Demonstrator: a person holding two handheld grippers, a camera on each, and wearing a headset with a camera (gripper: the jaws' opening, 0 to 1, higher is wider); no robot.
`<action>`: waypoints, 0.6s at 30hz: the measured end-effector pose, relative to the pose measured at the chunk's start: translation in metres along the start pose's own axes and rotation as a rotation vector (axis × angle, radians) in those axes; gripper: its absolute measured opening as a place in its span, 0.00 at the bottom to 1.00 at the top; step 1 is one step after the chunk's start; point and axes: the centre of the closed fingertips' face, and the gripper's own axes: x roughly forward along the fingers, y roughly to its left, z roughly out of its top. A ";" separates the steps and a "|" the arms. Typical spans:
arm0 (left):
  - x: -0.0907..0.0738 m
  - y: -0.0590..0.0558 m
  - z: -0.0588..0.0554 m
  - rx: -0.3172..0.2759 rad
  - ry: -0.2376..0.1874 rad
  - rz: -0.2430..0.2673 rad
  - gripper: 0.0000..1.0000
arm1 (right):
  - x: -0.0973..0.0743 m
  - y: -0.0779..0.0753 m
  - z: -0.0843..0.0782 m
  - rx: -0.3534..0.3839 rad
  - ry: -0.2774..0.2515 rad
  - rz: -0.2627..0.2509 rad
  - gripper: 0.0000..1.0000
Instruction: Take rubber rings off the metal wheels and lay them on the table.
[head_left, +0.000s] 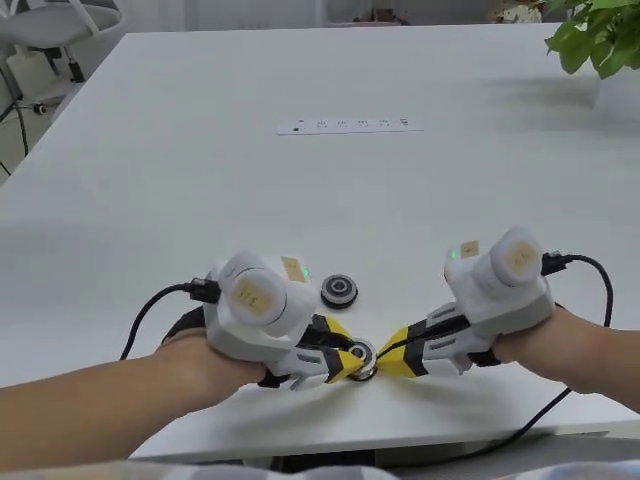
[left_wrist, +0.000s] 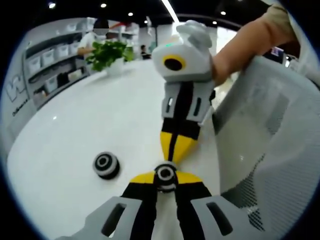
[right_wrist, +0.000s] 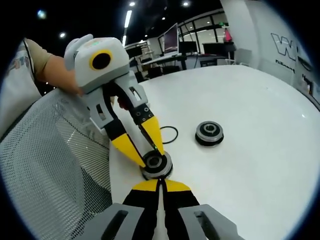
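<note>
A small metal wheel (head_left: 362, 354) with a black rubber ring sits near the table's front edge, between both grippers. My left gripper (head_left: 350, 363) is shut on that wheel (left_wrist: 165, 174), one yellow tip on each side. My right gripper (head_left: 386, 365) meets it from the opposite side, jaws shut at the rim of the wheel (right_wrist: 156, 164), pinching the ring. A second wheel (head_left: 339, 290) with its ring on lies flat just beyond. In the right gripper view a loose black ring (right_wrist: 176, 134) lies on the table behind the left gripper (right_wrist: 148, 152).
A white power strip (head_left: 350, 126) lies mid-table and a green plant (head_left: 600, 40) stands at the far right corner. An office chair (head_left: 50, 30) stands beyond the far left corner. Cables trail from both grippers over the white table (head_left: 200, 180).
</note>
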 end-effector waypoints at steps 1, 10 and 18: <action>0.000 0.000 0.000 0.002 0.001 0.000 0.14 | 0.000 -0.001 0.000 0.017 -0.003 0.002 0.00; 0.000 0.000 -0.001 0.018 0.009 0.006 0.13 | -0.004 -0.002 0.002 0.201 -0.067 0.027 0.00; 0.000 0.000 -0.001 0.027 0.013 0.007 0.13 | -0.009 -0.004 0.011 0.344 -0.149 0.052 0.00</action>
